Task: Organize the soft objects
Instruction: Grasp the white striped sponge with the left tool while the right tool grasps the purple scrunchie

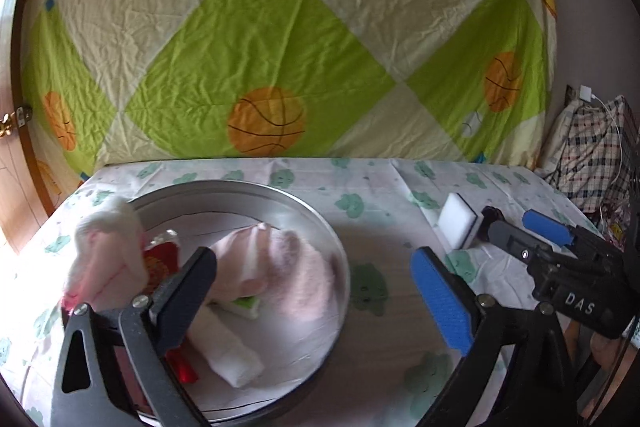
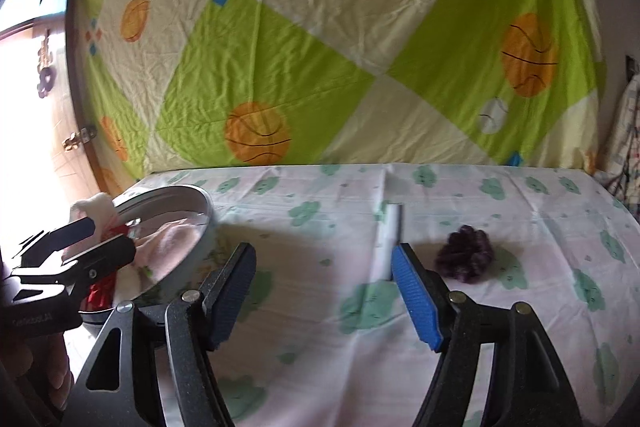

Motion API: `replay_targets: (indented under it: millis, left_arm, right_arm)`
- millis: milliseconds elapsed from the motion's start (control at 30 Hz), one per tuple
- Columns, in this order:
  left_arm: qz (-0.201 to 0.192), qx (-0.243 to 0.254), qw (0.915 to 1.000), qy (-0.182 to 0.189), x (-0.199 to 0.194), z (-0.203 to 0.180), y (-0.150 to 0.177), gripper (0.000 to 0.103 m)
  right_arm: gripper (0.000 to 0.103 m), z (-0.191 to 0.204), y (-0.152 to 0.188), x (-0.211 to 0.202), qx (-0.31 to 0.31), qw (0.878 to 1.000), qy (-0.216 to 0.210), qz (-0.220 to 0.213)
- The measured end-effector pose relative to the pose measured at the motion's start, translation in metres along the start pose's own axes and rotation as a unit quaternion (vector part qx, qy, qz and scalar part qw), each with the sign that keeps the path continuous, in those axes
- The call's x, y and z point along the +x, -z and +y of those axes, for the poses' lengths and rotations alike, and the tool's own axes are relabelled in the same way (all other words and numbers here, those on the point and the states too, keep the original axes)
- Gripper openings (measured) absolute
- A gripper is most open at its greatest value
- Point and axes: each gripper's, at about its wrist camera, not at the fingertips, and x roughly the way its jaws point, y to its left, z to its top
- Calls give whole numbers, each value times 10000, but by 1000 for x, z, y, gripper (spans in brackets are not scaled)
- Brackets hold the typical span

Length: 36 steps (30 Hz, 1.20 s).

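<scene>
Hanging sheet [image 1: 280, 39]: green and cream checks with orange basketballs, filling the upper half of both views.
Bench [image 2: 500, 227]: covered by a white cloth printed with green clouds, across the lower half of both views.
Round metal tray [image 1: 320, 223]: lower left of the left wrist view, and left edge of the right wrist view.
Pink towel [image 1: 288, 263]: bunched inside the tray, just right of the dark left finger.
White-and-pink cloth [image 1: 108, 251]: draped over the tray's left rim, left of the same finger.
Rolled white cloth [image 1: 228, 351]: in the tray, lower centre-left, beside something red; a green-and-white piece peeks from under the towel.
Left tongs [image 1: 316, 287]: spread wide, nothing between the fingers; one finger over the tray, the blue-padded one over bare cloth.
Right tongs [image 2: 324, 287]: spread, nothing pinched, over the bench.
White sponge [image 1: 460, 223]: on the bench right of centre, at the tips of the right tongs; in the right wrist view it lies just beyond the blue pad.
Purple fuzzy ball [image 2: 468, 255]: on the bench, right of the right tongs' blue pad.
Writing: "DAS" in white on the right tongs' black body, lower right of the left wrist view; lettering on the left tongs' body is too small to read.
</scene>
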Motion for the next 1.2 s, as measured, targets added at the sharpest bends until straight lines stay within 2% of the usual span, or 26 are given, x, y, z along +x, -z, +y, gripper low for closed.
replay_targets:
  millis: [267,333,500,833,900,967,1000,1067,1100,1200]
  left_arm:
    - [349,439,9971,517,44,-83,-16,100]
    - [457,512,9964,502,59,-100,-19,100]
    - [741,452,9947,554,94,-129,-24,100]
    - [846,580,9927,637,134,-179,-24,99]
    - [907,641,9916,655,141,-185,-23,96]
    - [960,685,9909,649,148,-188,-22,88]
    - [997,698,9905,634,153,-189,-22,79]
    - [1138,682,9888,681,162,-187,-22,57]
    - [1234,676,9875,714,167,-186,-21,38]
    - [1639,555,9806,922,183,-180,-13,27]
  right_arm:
    - [74,-75,-17,4,354,9962,800,22]
    - [74,-89,-21,8,441,9947,926,38]
    - [74,-112,-25,21,502,9923,1114,175]
    - [76,-139,-20,31,798,9879,1317,160]
    - [76,-142,-18,32,834,9869,1374,135]
    - [76,-145,-18,34,889,9868,1346,136]
    - [76,-145,-17,35,907,9868,1332,143]
    - [76,-146,-15,38,923,9868,1316,179]
    - [76,-146,-15,40,927,9869,1303,210]
    - [76,-143,-13,47,877,9877,1259,309]
